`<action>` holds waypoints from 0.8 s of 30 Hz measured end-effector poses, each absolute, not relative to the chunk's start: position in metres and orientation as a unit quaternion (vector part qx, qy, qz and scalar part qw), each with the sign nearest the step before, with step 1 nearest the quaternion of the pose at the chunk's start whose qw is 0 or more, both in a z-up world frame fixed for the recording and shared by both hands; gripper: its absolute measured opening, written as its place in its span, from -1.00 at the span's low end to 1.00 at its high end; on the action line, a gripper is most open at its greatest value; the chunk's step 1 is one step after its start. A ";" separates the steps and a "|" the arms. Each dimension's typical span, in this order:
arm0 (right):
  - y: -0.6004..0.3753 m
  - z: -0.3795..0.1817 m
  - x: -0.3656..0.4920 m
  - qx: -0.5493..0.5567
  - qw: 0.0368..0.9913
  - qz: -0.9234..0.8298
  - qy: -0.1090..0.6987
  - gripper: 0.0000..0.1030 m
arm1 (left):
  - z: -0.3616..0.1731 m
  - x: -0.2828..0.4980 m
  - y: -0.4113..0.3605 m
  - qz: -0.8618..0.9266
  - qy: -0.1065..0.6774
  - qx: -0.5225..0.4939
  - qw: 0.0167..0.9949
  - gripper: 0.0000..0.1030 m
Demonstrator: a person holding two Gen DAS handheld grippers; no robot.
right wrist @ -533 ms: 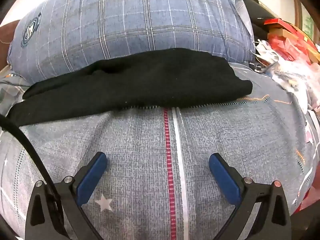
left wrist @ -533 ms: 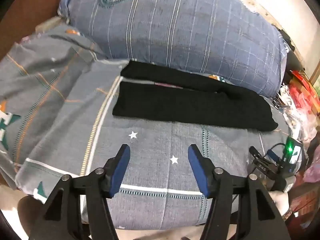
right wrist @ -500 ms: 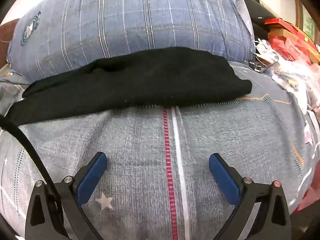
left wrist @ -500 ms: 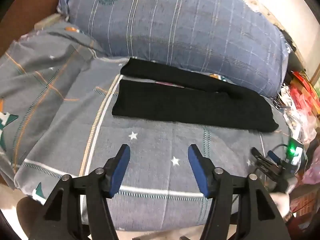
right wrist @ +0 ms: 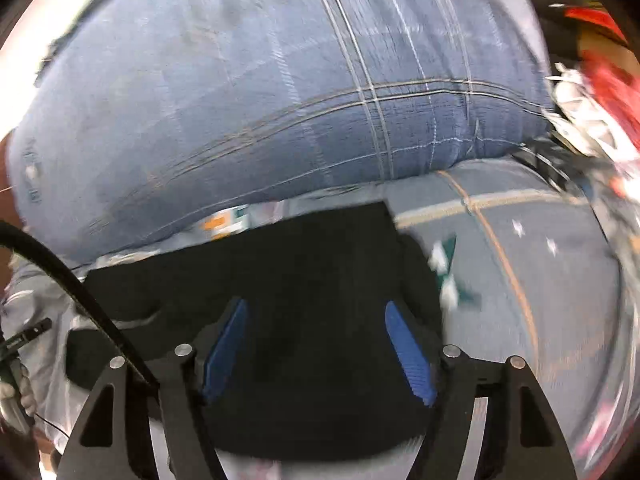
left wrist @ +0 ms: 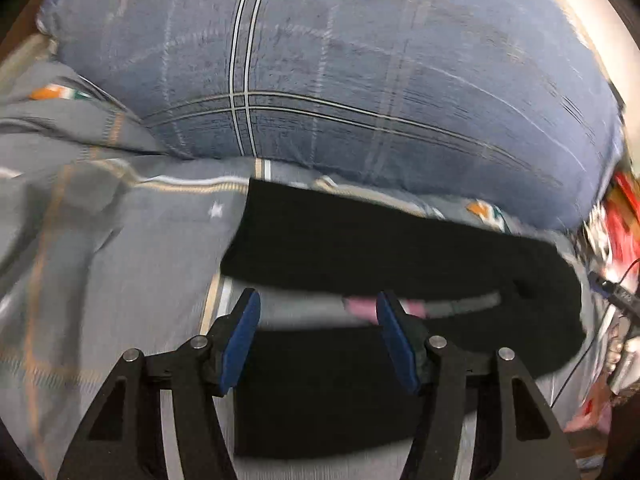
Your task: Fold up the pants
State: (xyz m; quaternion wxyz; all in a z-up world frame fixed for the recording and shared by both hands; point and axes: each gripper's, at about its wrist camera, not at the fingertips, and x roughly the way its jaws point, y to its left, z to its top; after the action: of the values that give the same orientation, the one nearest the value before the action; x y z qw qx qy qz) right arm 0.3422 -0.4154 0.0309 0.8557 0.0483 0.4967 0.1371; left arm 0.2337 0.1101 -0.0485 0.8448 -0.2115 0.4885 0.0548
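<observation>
Two gaping grippers, left gripper (left wrist: 318,336), right gripper (right wrist: 316,344), one black pants (left wrist: 360,240)

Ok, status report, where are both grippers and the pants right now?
Left gripper open, over pants. Right gripper open, over same black cloth. Nothing gripped. Big plaid pillow just behind.

The pants (left wrist: 360,248) were seen as plain black. The pillow (left wrist: 360,80) was coloured denim blue and crossed by pale and dark check lines. The bedsheet (left wrist: 100,260) was grey, marked with white stars, orange stripes and teal patches. Blue pads (right wrist: 408,356) were borne on black fingers.
</observation>
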 end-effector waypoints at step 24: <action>-0.395 -0.025 0.470 0.050 0.814 0.127 0.565 -0.72 | -0.078 0.325 0.098 0.074 0.507 -0.113 0.851 -0.87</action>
State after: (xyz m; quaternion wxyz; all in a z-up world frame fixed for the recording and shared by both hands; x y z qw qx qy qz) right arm 0.4696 -0.3952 -0.0253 0.8137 0.0497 0.5650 0.1273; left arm 0.3247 0.0983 -0.0778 0.8510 -0.1128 0.5074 0.0742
